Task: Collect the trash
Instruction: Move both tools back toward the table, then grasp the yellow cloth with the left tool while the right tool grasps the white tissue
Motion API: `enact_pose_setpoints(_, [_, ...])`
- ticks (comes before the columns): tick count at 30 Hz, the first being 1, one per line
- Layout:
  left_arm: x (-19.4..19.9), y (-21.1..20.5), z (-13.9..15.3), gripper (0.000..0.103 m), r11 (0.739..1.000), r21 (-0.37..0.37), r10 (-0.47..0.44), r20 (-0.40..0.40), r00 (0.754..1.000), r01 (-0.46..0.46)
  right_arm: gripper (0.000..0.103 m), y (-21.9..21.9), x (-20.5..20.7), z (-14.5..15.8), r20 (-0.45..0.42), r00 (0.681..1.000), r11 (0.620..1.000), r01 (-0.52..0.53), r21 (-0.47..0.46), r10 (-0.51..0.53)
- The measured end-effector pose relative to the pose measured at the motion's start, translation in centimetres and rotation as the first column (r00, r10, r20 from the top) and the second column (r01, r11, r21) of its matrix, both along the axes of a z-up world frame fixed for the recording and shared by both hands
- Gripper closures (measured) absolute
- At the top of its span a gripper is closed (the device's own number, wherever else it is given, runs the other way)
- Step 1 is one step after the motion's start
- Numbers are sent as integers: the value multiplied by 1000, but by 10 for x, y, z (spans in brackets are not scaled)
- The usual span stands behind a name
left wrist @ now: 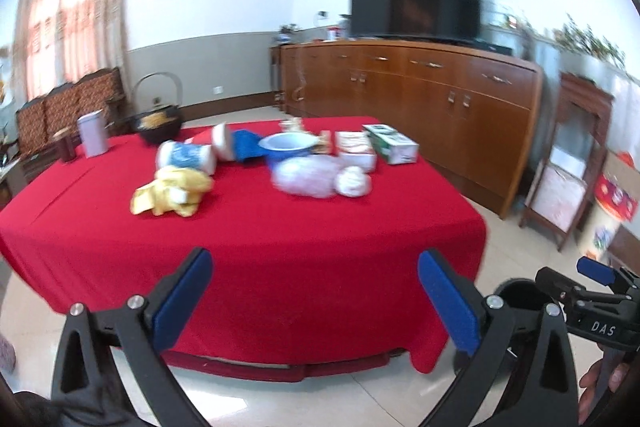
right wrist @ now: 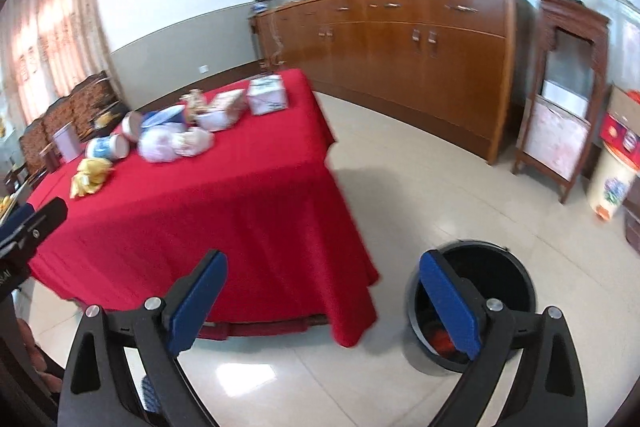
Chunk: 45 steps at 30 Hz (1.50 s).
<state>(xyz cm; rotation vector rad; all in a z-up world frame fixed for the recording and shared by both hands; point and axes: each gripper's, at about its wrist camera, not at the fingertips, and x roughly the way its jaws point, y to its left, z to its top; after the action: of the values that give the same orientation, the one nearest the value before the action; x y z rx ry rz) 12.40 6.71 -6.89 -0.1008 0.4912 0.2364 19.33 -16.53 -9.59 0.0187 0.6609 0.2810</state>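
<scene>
Both of my grippers stand wide apart and carry nothing. My left gripper (left wrist: 316, 303) angles downward toward the near hanging edge of the red tablecloth (left wrist: 248, 227), its blue pads framing bare cloth, well short of anything on the table. My right gripper (right wrist: 324, 303) tilts down too, out past the table's corner over the pale tiled floor (right wrist: 420, 171); its right-hand pad (right wrist: 448, 307) overlaps the rim of the black bin (right wrist: 504, 279), which stands on the floor just off the cloth's corner with something red and orange inside.

On the tabletop the trash lies in a loose cluster toward the far half: a crumpled yellow wrapper (left wrist: 172, 193) nearest me, a tipped white-and-blue cup (left wrist: 188, 157) behind it, a clear plastic bag (left wrist: 304, 179) touching a crumpled white wad (left wrist: 354, 181), and a blue bowl (left wrist: 288, 147) further back. White cartons (left wrist: 390, 143) sit by the far right edge, and a black kettle (left wrist: 158, 123) by the far left.

Near half of the cloth is bare. Between the table's right edge and the wooden sideboard (right wrist: 400, 35) runs a broad strip of open floor.
</scene>
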Motion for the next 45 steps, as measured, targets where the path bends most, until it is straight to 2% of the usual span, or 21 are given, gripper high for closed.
enact_pose_setpoints(8, [-13, 81, -6, 0, 986, -55, 158, -22, 987, -159, 5, 92, 16, 19, 39, 985, 985, -166, -49, 167])
enact_pose_setpoints(12, [-8, 113, -11, 0, 980, -84, 177, -43, 983, -180, 5, 119, 25, 23, 51, 979, 979, -197, -49, 199])
enact_pose_setpoints(19, [6, 137, -16, 0, 980, -73, 185, -36, 982, -187, 5, 142, 55, 23, 37, 976, 976, -211, -54, 213])
enact_pose_setpoints(23, [25, 144, -19, 0, 981, -47, 188, -50, 981, -191, 12, 157, 75, 17, 23, 975, 973, -220, -72, 222])
enact_pose_setpoints(28, [53, 156, -25, 1, 979, -19, 200, -70, 977, -202, 13, 178, 108, 5, -3, 972, 968, -233, -95, 233])
enact_pose_setpoints(35, [82, 180, -28, 3, 976, -10, 217, -86, 972, -219, 31, 194, 144, -14, -45, 969, 963, -246, -110, 243])
enact_pose_setpoints(45, [112, 177, -38, 3, 979, 7, 205, -122, 971, -205, 41, 207, 176, -27, -69, 965, 961, -258, -103, 252])
